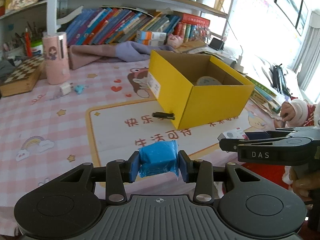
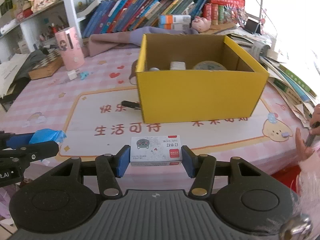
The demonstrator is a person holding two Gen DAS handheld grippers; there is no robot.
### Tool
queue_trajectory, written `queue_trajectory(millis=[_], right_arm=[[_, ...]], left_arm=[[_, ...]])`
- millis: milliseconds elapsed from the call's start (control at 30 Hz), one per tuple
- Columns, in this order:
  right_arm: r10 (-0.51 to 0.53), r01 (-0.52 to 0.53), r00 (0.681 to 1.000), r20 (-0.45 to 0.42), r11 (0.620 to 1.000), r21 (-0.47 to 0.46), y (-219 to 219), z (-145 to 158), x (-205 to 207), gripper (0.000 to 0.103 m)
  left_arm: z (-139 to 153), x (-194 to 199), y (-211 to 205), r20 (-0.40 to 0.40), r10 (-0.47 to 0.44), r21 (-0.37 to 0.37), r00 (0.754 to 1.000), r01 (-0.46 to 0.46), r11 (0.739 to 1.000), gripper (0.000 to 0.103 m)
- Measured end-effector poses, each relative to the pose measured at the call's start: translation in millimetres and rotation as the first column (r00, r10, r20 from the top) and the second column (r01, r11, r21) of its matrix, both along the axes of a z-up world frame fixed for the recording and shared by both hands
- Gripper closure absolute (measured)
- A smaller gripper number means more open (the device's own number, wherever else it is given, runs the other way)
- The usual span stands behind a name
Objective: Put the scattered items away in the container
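My left gripper (image 1: 158, 163) is shut on a blue wrapped packet (image 1: 158, 160), held above the pink desk mat. My right gripper (image 2: 155, 160) is shut on a small white staple box (image 2: 155, 149) with a cat picture and a red label. The open yellow cardboard box (image 2: 200, 92) stands ahead of both, with a tape roll (image 2: 210, 67), a white jar (image 2: 177, 65) and a small tin inside. A black clip (image 2: 130, 104) lies against the box's left front corner. In the left wrist view the right gripper (image 1: 230, 140) shows at the right edge, carrying the staple box (image 1: 235, 134).
A pink cylinder holder (image 2: 70, 49), a chessboard box (image 2: 47, 65), a white cube (image 2: 71, 74) and a small blue toy (image 2: 84, 75) sit at the back left. Lilac cloth and rows of books line the back. Stacked papers fill the right edge, where a person's hand (image 2: 304, 140) holds a pen.
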State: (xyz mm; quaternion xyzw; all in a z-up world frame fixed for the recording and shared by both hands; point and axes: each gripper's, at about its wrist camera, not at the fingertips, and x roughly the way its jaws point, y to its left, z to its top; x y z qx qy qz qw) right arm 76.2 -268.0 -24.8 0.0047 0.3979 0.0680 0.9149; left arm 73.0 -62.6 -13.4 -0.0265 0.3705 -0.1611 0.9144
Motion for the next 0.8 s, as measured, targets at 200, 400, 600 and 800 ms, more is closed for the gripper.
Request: queue_trajectory(millis=[200, 400, 600, 800], right_arm=[[-0.031, 0.031, 0.999, -0.008, 1.0, -0.006, -14, -2, 6, 0.051], [-0.057, 0.057, 0.998, -0.015, 0.998, -0.012, -27, -2, 13, 0.051], [-0.066, 0.066, 0.998, 0.015, 0.998, -0.017, -36, 7, 20, 0.051], [-0.07, 0.072, 0.993, 0.095, 0.997, -0.011, -46, 33, 32, 0.051]], left_arm=[[-2, 14, -17, -0.006, -0.038, 0.0, 0.999, 0.038, 0.999, 0.064], [-3, 28, -32, -0.005, -0.075, -0.002, 0.997, 0.075, 0.997, 0.064], [11, 39, -44, 0.054, -0.11, -0.03, 0.992, 0.112, 0.993, 0.064], [31, 57, -58, 0.144, -0.153, -0.024, 0.978, 0.158, 0.987, 0.064]])
